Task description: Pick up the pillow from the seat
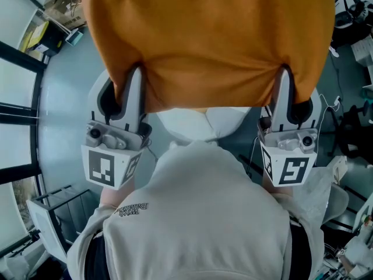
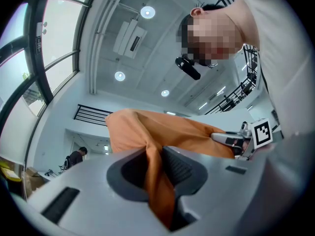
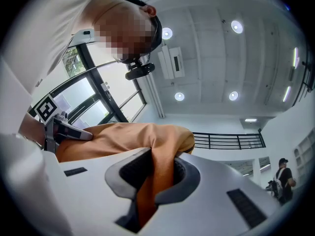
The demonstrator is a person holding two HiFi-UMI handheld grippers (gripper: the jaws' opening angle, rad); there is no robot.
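An orange pillow hangs lifted in front of me, filling the top of the head view. My left gripper is shut on its lower left edge. My right gripper is shut on its lower right edge. In the left gripper view a fold of the orange pillow is pinched between the grey jaws, and the right gripper shows at the far side. In the right gripper view the pillow fabric is likewise squeezed between the jaws. The white seat shows below the pillow, partly hidden.
My pale sweatshirt fills the lower head view. Windows with dark frames run along the left. A white radiator stands at the lower left. Cluttered equipment sits at the right. A person stands far off.
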